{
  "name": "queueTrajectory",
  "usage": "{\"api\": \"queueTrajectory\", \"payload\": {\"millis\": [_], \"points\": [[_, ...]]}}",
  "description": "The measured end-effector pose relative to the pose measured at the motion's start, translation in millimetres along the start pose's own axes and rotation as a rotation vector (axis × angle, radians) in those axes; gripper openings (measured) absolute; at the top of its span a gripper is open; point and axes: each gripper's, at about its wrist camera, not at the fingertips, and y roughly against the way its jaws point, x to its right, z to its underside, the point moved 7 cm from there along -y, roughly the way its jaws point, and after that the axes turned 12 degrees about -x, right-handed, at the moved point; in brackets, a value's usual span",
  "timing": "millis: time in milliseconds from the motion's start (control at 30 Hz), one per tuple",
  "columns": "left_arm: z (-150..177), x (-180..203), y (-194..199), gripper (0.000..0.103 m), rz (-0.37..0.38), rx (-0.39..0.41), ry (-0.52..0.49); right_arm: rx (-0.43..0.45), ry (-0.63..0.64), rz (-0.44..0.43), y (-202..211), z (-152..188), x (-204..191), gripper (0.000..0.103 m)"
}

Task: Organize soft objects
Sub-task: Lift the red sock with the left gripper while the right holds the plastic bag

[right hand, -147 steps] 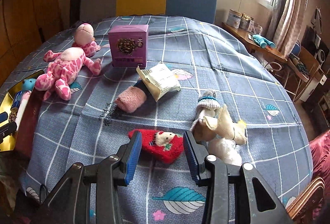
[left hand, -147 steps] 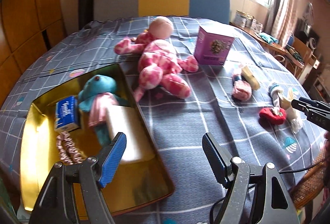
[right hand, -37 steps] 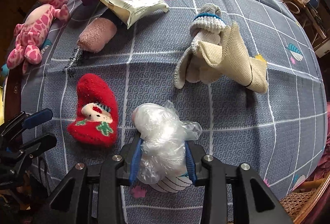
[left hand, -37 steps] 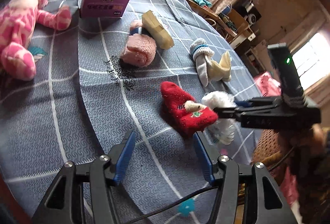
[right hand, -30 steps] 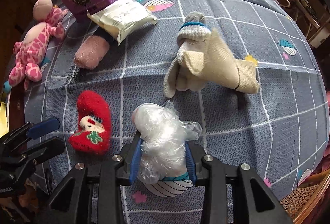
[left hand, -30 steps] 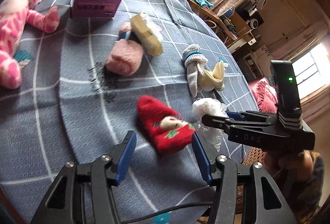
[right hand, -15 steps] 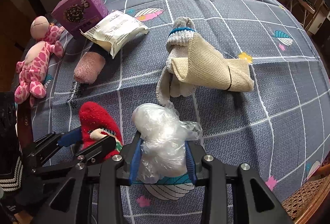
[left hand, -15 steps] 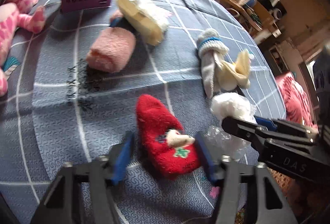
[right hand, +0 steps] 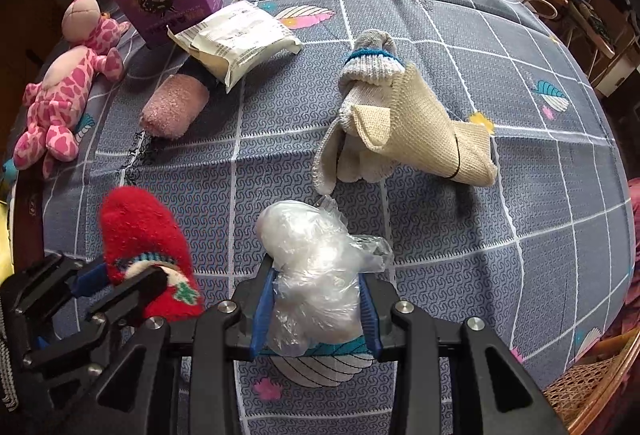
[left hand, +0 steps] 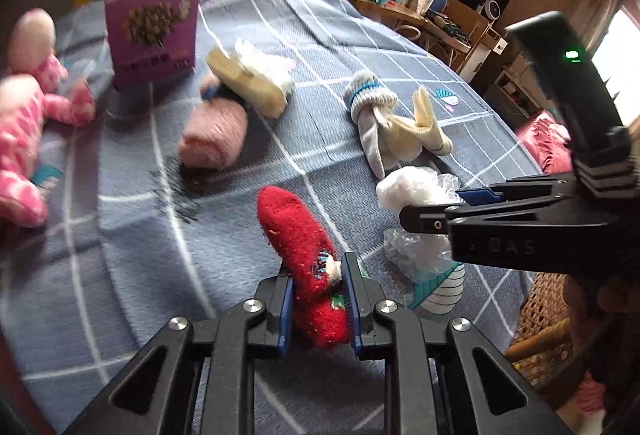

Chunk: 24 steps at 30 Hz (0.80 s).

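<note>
A red Christmas sock (left hand: 296, 231) lies on the grey checked cloth, and my left gripper (left hand: 316, 271) is closing its jaws on the sock's lower half, blue pads pressing into it. From the right wrist view the red sock (right hand: 136, 231) and left gripper (right hand: 120, 275) sit at lower left. My right gripper (right hand: 316, 275) is shut on a white bundle in clear plastic (right hand: 312, 255), just right of the sock. From the left wrist view the right gripper (left hand: 432, 203) holds that bundle (left hand: 412, 183) low over the cloth.
Beyond lie a grey glove with a beige cloth (right hand: 400, 123), a pink rolled towel (right hand: 174, 107), a white packet (right hand: 236, 35), a purple box (right hand: 168, 3) and a pink plush toy (right hand: 60, 91). A wicker chair (right hand: 592, 387) stands past the table's near right edge.
My left gripper moved in over the red sock and shut on it. The right gripper kept its hold on the plastic bundle and barely moved.
</note>
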Motion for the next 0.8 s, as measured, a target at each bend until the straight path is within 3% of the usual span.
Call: {"api": "queueTrajectory", "payload": {"millis": [300, 533, 800], "points": [[4.3, -20.6, 61.2, 0.017, -0.126, 0.154, 0.000, -0.047, 0.052, 0.081, -12.9, 0.3, -10.5, 0.037], [10.8, -36.1, 83.2, 0.017, -0.138, 0.203, 0.035, -0.103, 0.091, 0.145, -26.2, 2.5, -16.6, 0.037], [22.1, -53.7, 95.2, 0.017, -0.114, 0.223, 0.088, -0.118, 0.090, 0.157, -31.0, 4.0, -16.9, 0.037]]}}
